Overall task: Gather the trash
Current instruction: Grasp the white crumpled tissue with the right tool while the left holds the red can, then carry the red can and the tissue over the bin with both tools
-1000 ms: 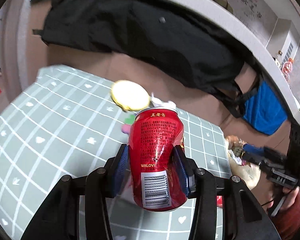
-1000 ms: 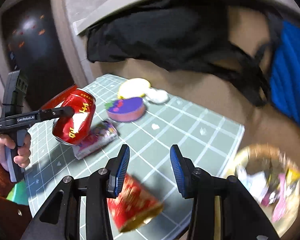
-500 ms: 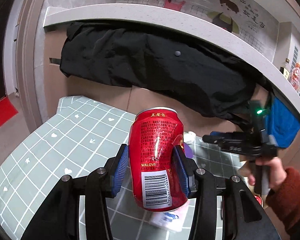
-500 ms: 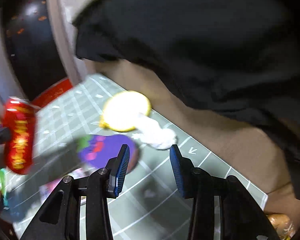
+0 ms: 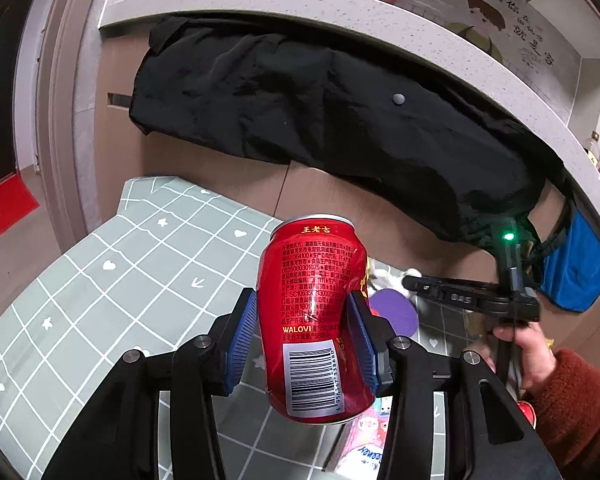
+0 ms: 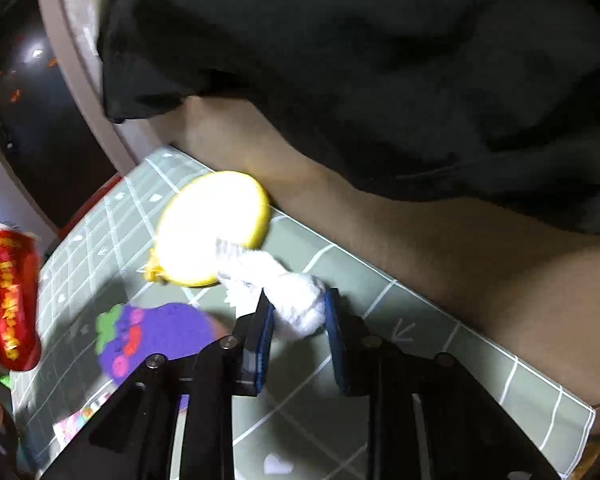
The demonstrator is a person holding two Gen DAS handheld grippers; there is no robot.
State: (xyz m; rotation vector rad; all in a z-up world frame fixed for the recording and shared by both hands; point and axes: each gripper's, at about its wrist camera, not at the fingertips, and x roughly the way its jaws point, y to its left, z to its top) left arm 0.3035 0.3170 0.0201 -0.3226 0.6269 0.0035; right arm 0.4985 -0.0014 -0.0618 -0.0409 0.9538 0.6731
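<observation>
My left gripper (image 5: 304, 320) is shut on an upright red drink can (image 5: 312, 312), held above the green checked mat (image 5: 120, 280). The same can (image 6: 10, 296) shows at the left edge of the right wrist view. My right gripper (image 6: 300, 320) is low over the mat near its far edge. Its jaws are closing on a crumpled white tissue (image 6: 296, 300), and both blue pads touch it. In the left wrist view the right gripper (image 5: 420, 282) reaches in from the right, held by a hand (image 5: 528, 352) in a rust sleeve.
A round yellow pad (image 6: 212, 228) lies just behind the tissue. A purple grape-shaped pad (image 6: 156, 336) is to its left. A pink wrapper (image 5: 364, 444) lies under the can. A black jacket (image 5: 300, 100) hangs over the brown panel behind the mat, with a blue bag (image 5: 576, 264) at right.
My right gripper moved down and toward the mat's far edge, and its jaws narrowed around the white tissue. The left gripper swung slightly, still gripping the can.
</observation>
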